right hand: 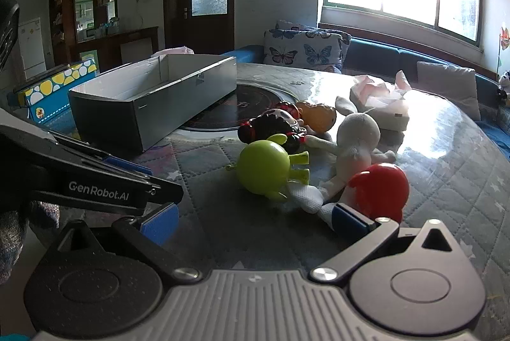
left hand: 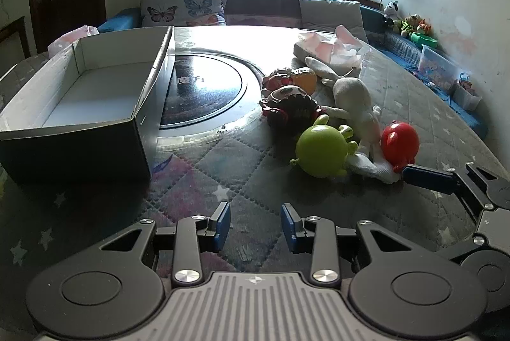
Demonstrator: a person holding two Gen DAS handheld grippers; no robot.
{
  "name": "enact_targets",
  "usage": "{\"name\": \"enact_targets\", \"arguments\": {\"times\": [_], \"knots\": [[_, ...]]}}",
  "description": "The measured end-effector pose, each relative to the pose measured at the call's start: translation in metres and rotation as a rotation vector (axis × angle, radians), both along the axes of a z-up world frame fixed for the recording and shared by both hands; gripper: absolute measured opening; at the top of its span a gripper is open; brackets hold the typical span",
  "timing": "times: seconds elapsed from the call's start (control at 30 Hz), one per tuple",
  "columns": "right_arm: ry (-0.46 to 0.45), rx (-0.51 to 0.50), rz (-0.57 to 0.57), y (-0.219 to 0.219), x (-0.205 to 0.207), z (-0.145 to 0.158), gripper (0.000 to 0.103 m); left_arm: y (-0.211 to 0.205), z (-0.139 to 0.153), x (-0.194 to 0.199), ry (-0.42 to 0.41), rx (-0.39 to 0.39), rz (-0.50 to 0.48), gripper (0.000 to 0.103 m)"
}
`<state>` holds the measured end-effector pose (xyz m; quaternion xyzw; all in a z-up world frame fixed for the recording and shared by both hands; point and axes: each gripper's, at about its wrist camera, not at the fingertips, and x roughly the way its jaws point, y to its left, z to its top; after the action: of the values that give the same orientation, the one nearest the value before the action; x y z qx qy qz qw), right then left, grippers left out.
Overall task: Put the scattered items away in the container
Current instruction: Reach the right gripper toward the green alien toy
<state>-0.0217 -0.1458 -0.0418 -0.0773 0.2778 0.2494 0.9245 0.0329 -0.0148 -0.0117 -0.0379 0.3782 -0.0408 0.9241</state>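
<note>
An open, empty cardboard box [left hand: 76, 146] [right hand: 105, 118] stands on the left of the quilted table. To its right lies a cluster of toys: a green round toy [left hand: 320, 151] [right hand: 264, 169], a red round toy [left hand: 400, 143] [right hand: 379, 191], a white plush rabbit [left hand: 350, 95] [right hand: 357, 134], a dark red-and-black toy [left hand: 290, 108] [right hand: 274, 124] and an orange toy [left hand: 304, 79] [right hand: 318, 116]. My left gripper [left hand: 255, 224] hovers open over bare quilt, short of the green toy. My right gripper [right hand: 253, 223] is open wide, its right pad [right hand: 347, 220] beside the red toy and the rabbit's leg.
A dark round glass plate [left hand: 204, 89] fills the table's middle. A tissue pack [left hand: 328, 51] [right hand: 382, 105] lies behind the toys. A blue spotted box [right hand: 54, 89] sits far left. Butterfly cushions [left hand: 181, 4] and a bench line the wall beyond.
</note>
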Motion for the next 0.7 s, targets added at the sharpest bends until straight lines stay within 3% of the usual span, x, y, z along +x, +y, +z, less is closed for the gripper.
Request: {"name": "enact_targets", "arguments": {"times": [0.7], "knots": [[0.018, 0.004, 0.008, 0.004, 0.016, -0.001, 0.103, 0.002, 0.010, 0.016, -0.011, -0.019, -0.016, 0.037]]}}
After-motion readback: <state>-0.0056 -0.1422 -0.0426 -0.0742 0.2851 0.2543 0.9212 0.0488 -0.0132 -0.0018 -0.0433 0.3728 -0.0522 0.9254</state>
